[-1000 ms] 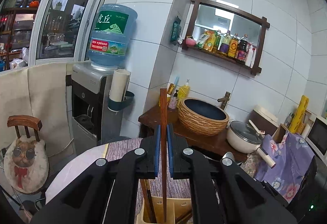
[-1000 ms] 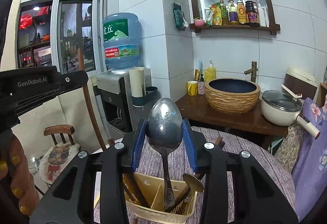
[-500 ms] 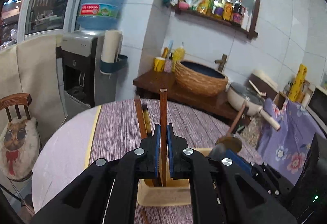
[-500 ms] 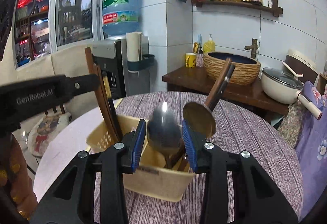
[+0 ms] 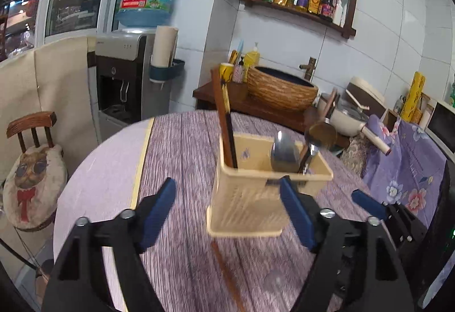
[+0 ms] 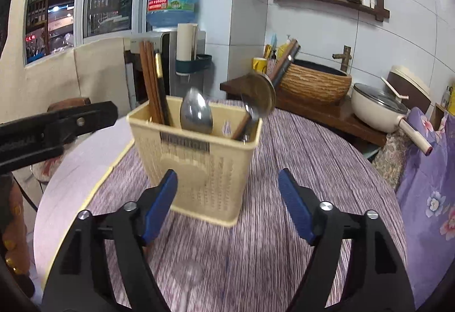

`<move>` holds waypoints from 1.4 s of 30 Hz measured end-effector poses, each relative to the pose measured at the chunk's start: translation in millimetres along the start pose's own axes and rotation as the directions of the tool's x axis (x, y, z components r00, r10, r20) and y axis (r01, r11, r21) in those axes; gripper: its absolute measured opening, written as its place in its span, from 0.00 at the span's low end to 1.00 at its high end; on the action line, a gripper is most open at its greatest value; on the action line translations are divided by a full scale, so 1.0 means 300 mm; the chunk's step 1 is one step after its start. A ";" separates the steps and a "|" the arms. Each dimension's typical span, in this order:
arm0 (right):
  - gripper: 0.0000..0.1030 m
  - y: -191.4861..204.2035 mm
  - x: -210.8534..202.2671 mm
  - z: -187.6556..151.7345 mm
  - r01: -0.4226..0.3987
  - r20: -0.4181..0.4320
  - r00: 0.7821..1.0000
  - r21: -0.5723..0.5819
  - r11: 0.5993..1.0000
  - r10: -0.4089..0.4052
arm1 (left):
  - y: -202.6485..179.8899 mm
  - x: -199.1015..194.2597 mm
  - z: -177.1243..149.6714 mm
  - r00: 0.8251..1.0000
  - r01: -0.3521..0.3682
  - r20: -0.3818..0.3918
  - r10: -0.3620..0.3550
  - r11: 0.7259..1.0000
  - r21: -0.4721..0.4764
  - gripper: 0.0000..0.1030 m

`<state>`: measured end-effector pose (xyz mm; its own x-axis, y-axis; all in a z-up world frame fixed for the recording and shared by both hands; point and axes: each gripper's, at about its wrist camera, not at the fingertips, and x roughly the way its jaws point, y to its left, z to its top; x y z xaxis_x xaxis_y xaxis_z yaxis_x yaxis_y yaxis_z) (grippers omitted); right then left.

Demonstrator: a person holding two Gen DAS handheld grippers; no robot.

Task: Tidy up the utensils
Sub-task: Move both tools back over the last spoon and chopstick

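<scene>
Room: your basket [image 6: 199, 158] stood mid-table [image 6: 298, 169], clear cloth around | Left tongs [image 5: 227, 215]: jaws just spread wide, empty, chopsticks [image 5: 224, 118] dropped in basket | Right tongs [image 6: 227, 203]: just opened, empty, spoon [image 6: 196, 111] upright inside, ahead.

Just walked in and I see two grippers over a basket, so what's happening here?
A person is sorting utensils with a handheld gripper in each hand. Both the left gripper and the right gripper have just been opening and now hold nothing. The wooden chopsticks and the steel spoon stand in the cream utensil basket on the round table, beside a ladle. One chopstick lies on the table.
</scene>
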<state>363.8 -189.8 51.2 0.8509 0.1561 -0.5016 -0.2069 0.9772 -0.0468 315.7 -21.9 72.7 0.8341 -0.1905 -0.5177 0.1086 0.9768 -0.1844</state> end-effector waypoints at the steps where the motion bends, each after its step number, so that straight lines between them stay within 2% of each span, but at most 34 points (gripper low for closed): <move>1: 0.76 0.000 -0.011 -0.025 -0.001 -0.021 1.000 -0.004 1.000 0.001 | 0.004 -0.005 -0.026 1.000 -0.011 -0.015 0.011 1.000 -0.002 0.80; 8: 0.79 -0.006 -0.041 -0.190 -0.017 -0.178 0.984 0.025 1.000 0.021 | 0.041 0.000 -0.180 0.991 -0.057 -0.126 0.052 0.998 -0.032 0.91; 15: 0.79 -0.012 -0.060 -0.298 -0.021 -0.245 0.969 0.079 0.997 0.039 | 0.107 0.002 -0.307 0.971 -0.095 -0.226 0.075 0.992 -0.078 0.93; 21: 0.79 0.006 -0.063 -0.357 -0.028 -0.270 0.961 0.105 0.994 0.056 | 0.157 -0.038 -0.385 0.963 -0.138 -0.245 0.110 0.986 -0.097 0.93; 32: 0.79 0.092 0.031 -0.362 -0.052 -0.359 0.931 0.064 0.997 0.071 | 0.179 -0.069 -0.445 0.958 -0.133 -0.268 0.098 0.984 -0.116 0.92; 40: 0.70 0.130 0.125 -0.338 -0.078 -0.410 0.907 0.068 0.995 0.099 | 0.202 -0.071 -0.467 0.957 -0.122 -0.278 0.081 0.984 -0.133 0.91; 42: 0.64 0.131 0.151 -0.336 -0.080 -0.423 0.900 0.085 0.993 0.109 | 0.206 -0.070 -0.471 0.956 -0.122 -0.281 0.080 0.984 -0.134 0.91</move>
<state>345.5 -158.8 -60.6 0.5390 0.1864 -0.8214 -0.2329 0.9702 0.0673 228.4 28.7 -45.9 0.6542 -0.1315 -0.7448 -0.0670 0.9708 -0.2303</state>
